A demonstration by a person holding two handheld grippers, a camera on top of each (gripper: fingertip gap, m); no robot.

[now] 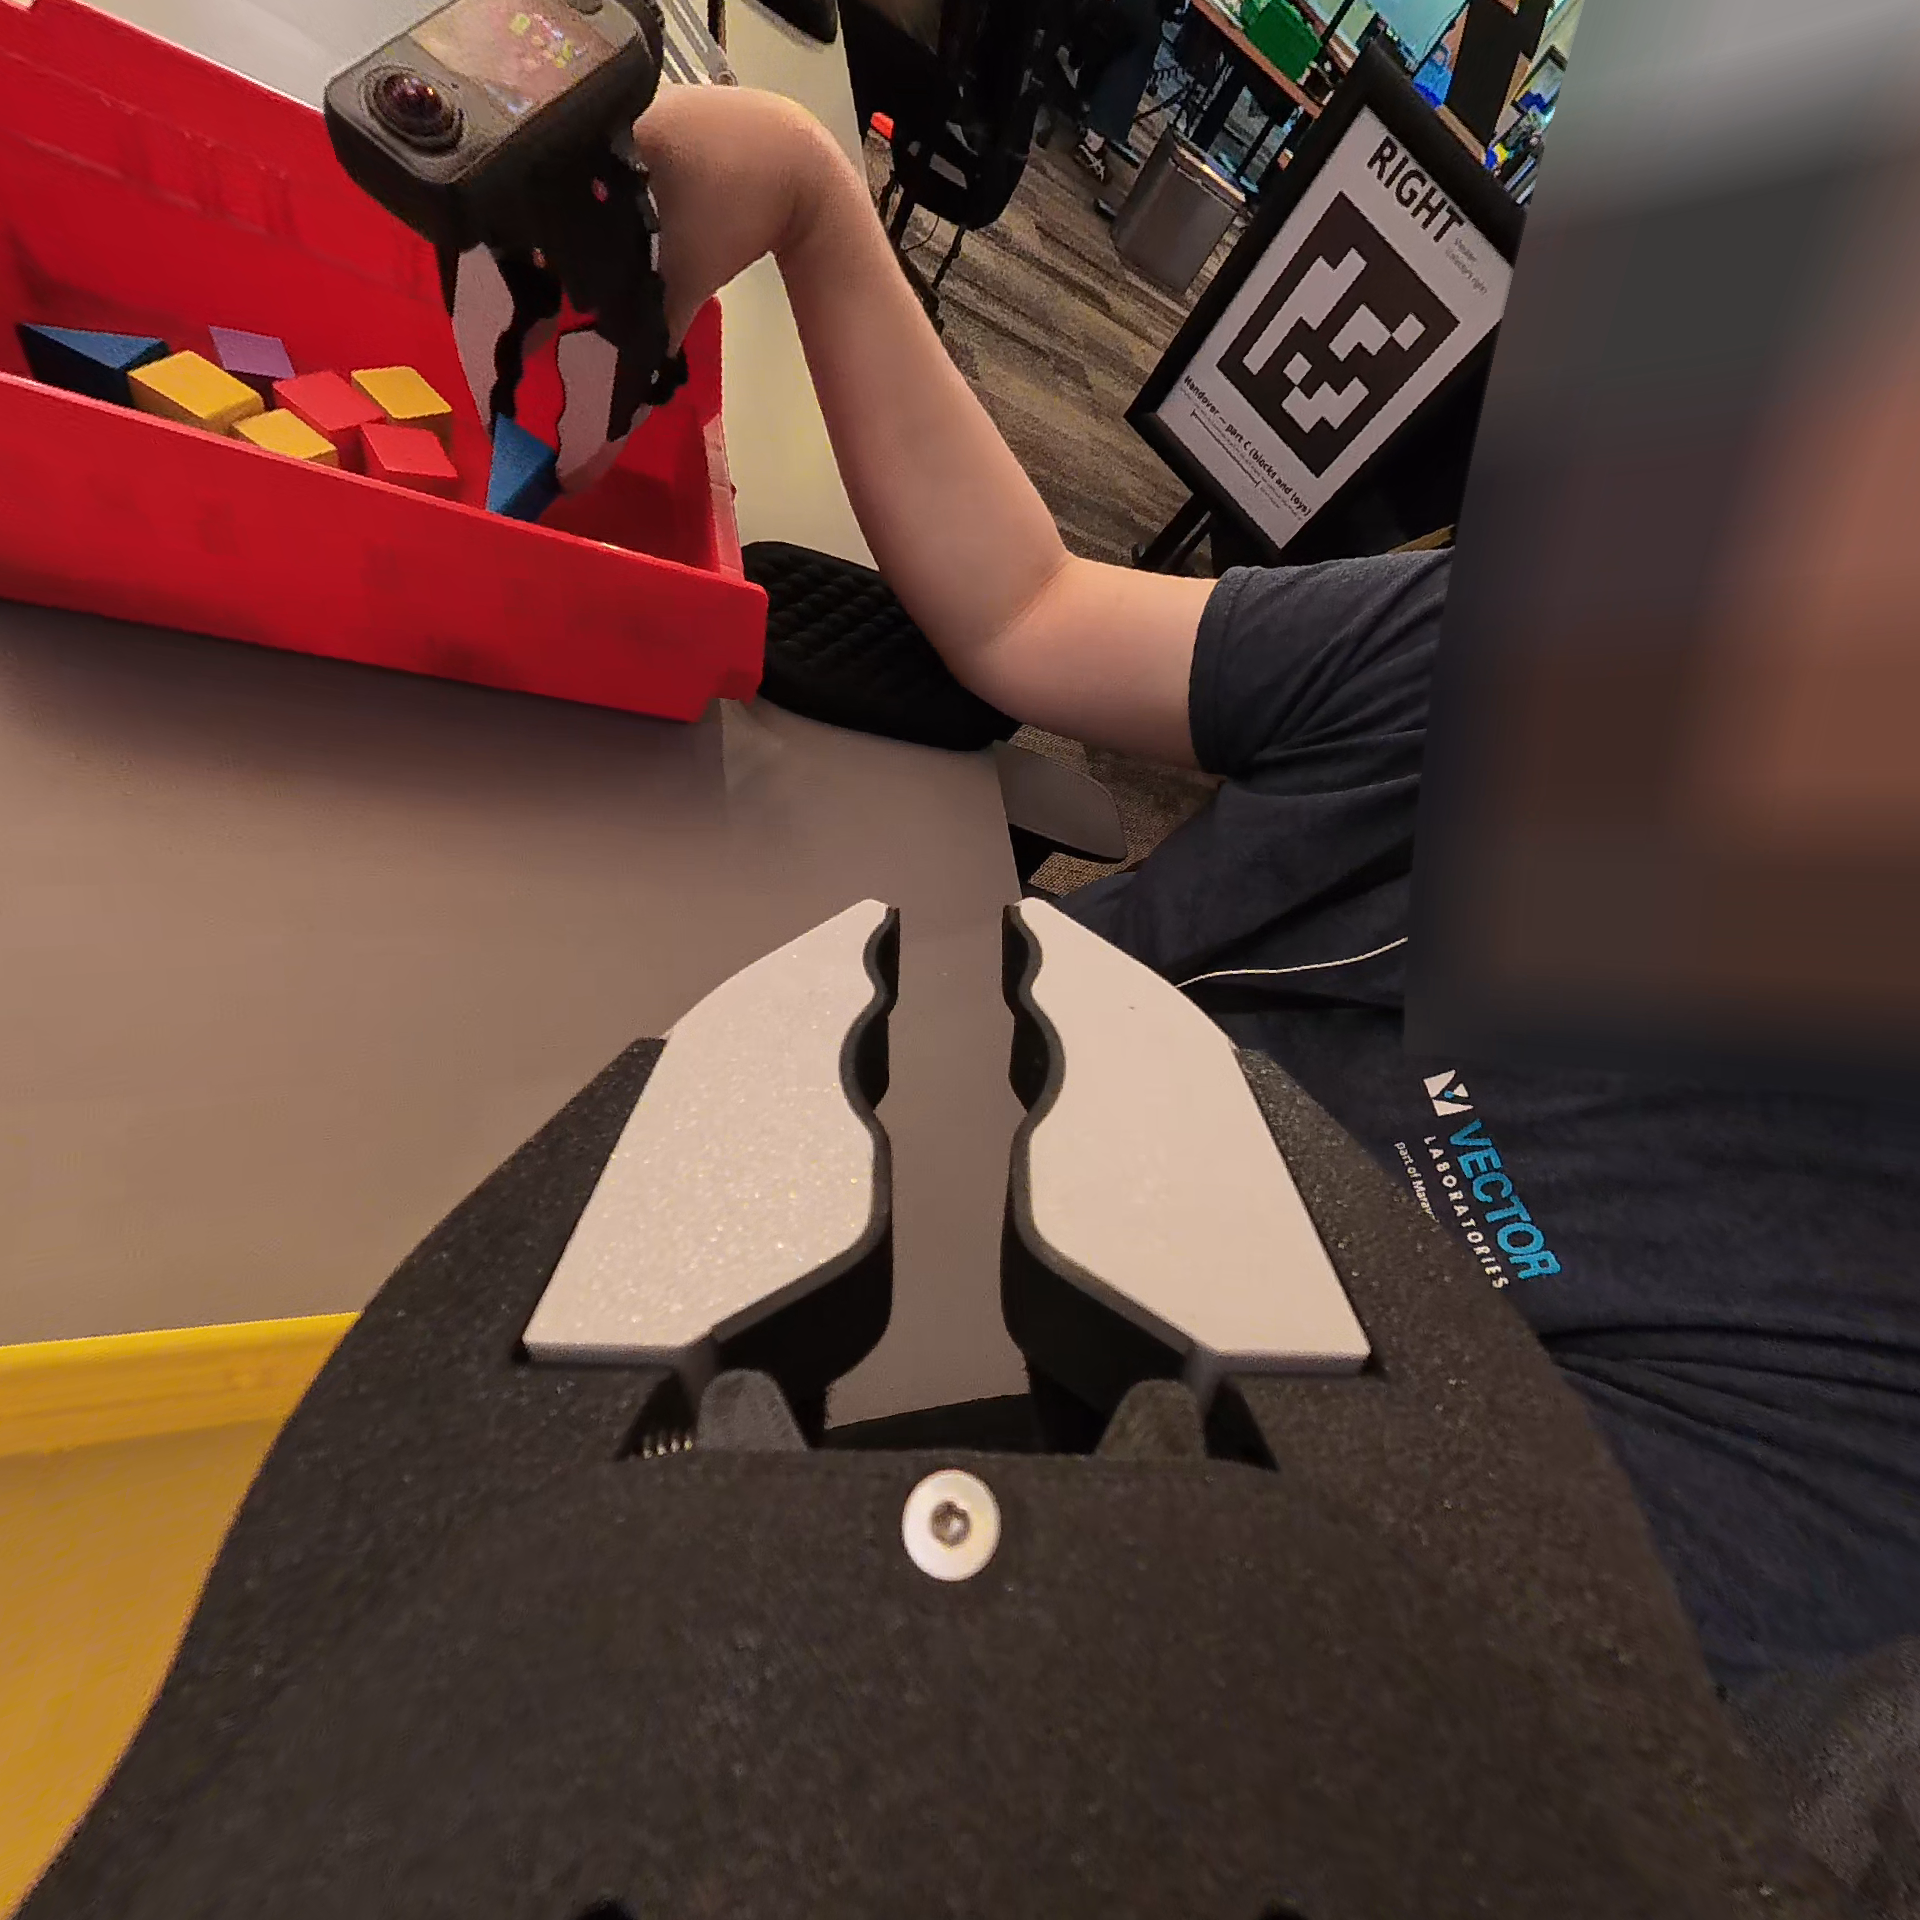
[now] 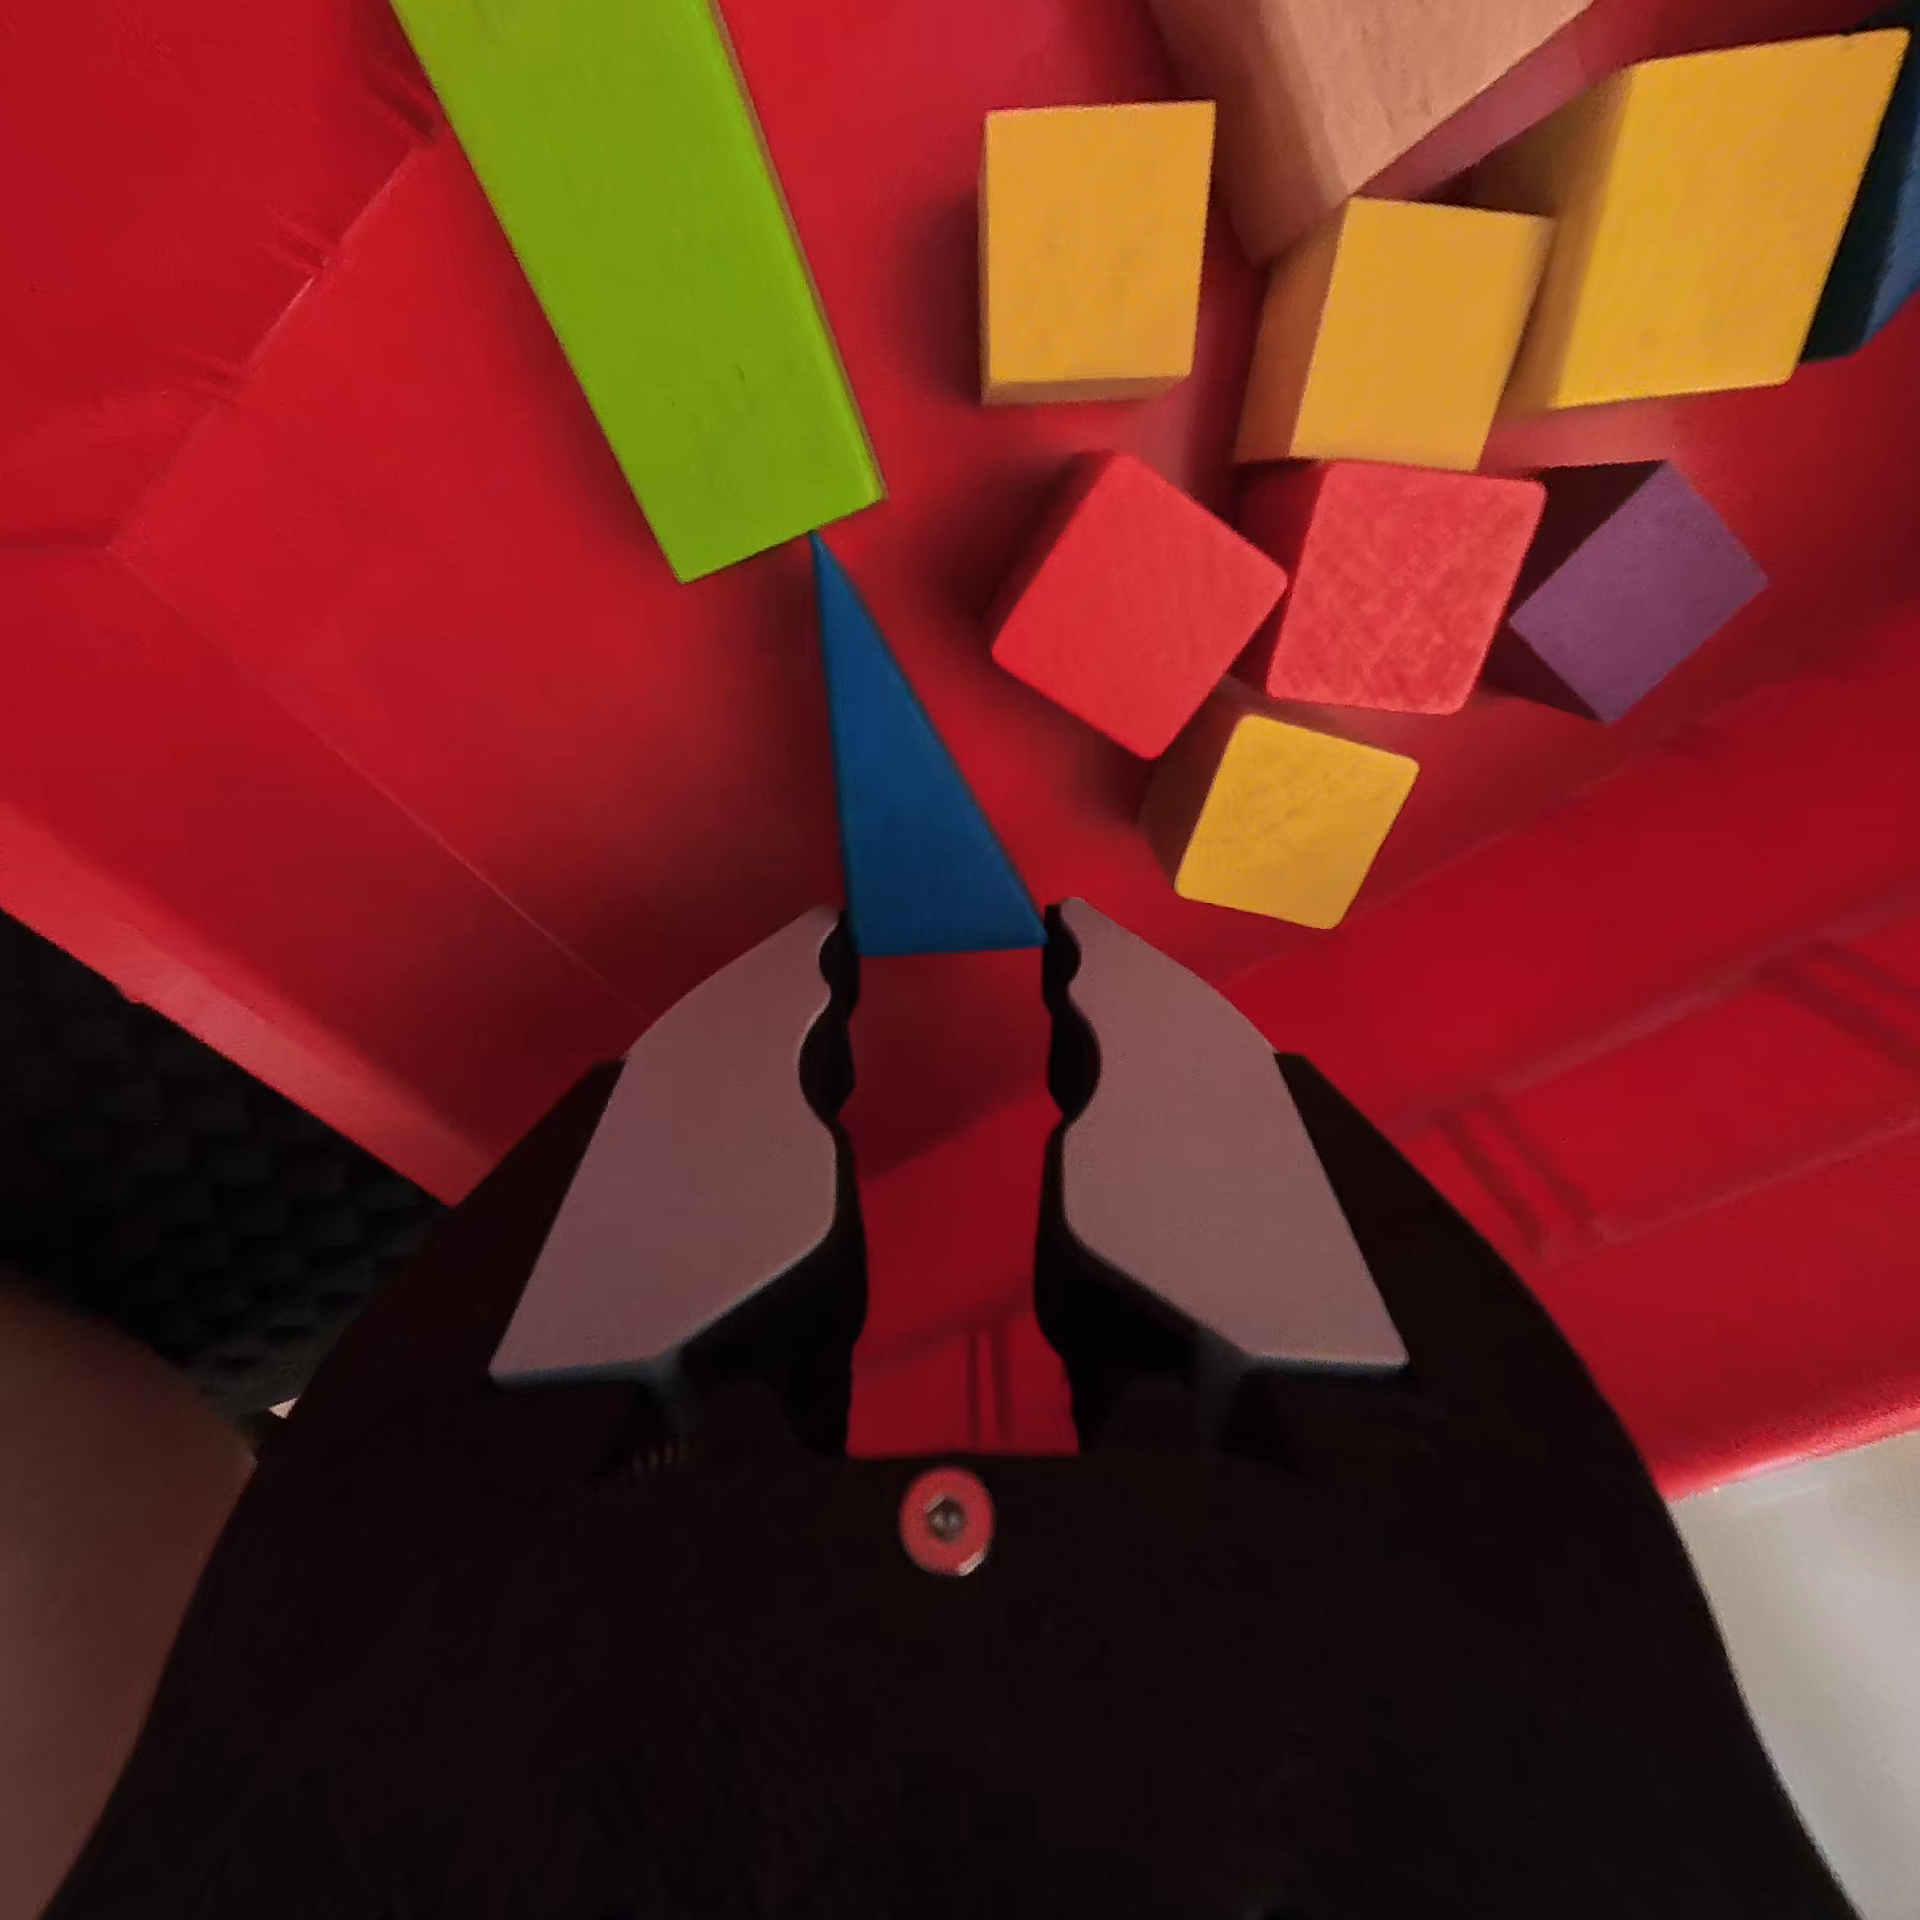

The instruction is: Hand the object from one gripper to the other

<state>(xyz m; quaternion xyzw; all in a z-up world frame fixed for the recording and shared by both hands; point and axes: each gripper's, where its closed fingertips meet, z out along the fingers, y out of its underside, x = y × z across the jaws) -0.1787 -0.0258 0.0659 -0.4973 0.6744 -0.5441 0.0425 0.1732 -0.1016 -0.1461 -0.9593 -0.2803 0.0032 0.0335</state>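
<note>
Pinching blue wedge (image 2: pixel 914 821) | right gripper (image 2: pixel 945 925) | green plank (image 2: pixel 644 270) touching tip

left wrist: low over table (image 1: pixel 416 935), faces bin | right wrist: close above red bin (image 2: pixel 416 831) | shared: bin

A smooth grey tabletop (image 1: pixel 436 935) fills the near ground of the left wrist view, lit evenly with a soft sheen. Past its far right edge lies a carpeted floor (image 1: pixel 1049 312) in mottled brown and grey. On that floor stands a black-framed sign (image 1: pixel 1340 332) on a stand, white with a black square marker pattern. Near it sits a grey waste bin (image 1: pixel 1179 213). Farther back are dark office chairs (image 1: pixel 956 114) and desks with wooden edges (image 1: pixel 1262 62), and bright green and blue shapes beyond them.
</note>
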